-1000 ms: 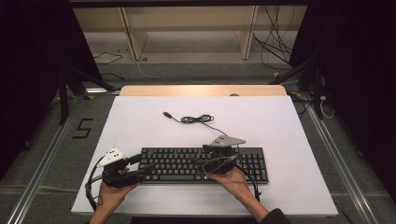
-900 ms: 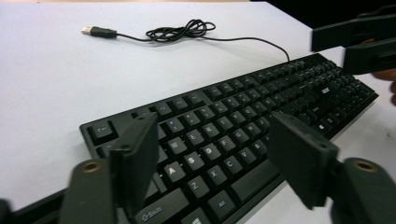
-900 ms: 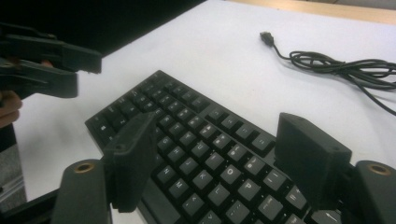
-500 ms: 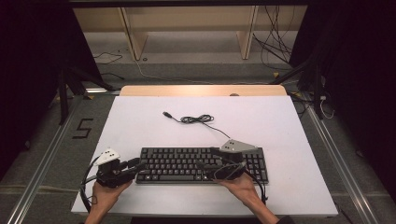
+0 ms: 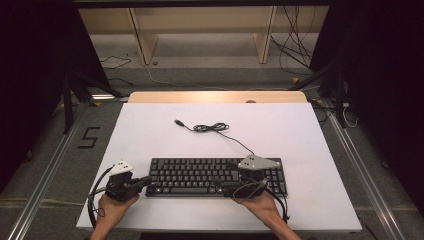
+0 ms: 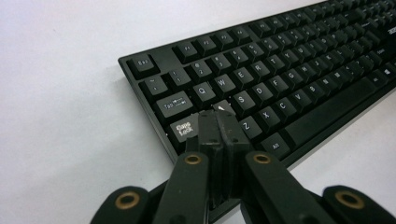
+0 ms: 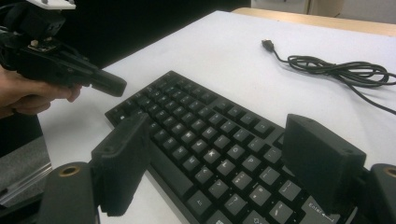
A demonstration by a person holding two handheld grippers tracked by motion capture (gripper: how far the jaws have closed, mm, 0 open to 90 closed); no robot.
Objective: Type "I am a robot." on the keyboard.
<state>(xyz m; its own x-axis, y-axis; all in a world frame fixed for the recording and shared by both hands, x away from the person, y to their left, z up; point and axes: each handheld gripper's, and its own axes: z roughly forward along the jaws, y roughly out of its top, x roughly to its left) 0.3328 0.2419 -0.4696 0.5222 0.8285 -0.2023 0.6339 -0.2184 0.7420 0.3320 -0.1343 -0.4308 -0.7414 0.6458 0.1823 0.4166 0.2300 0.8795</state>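
A black keyboard [image 5: 200, 172] lies flat near the table's front edge, and its cable [image 5: 212, 128] coils behind it, ending in a USB plug. My left gripper [image 6: 218, 122] has just been closing and is now shut with nothing between its jaws. Its tips hover at the Caps Lock and A keys [image 6: 184, 128] by the keyboard's left end [image 5: 148, 180]. My right gripper [image 7: 219, 135] has just been opening further. It stands open above the right half of the keys [image 5: 227, 186], pointing left, and holds nothing.
The white table top [image 5: 300, 135] has bare room behind and on both sides of the keyboard. A wooden strip [image 5: 215, 96] borders its far edge. Floor cables and shelf legs lie beyond the table. Metal rails [image 5: 45, 180] run along both sides.
The left gripper's jaws have come together at the keyboard's left end. The right gripper has drifted right and toward the front edge, with its jaws a little wider. The keyboard has stayed put.
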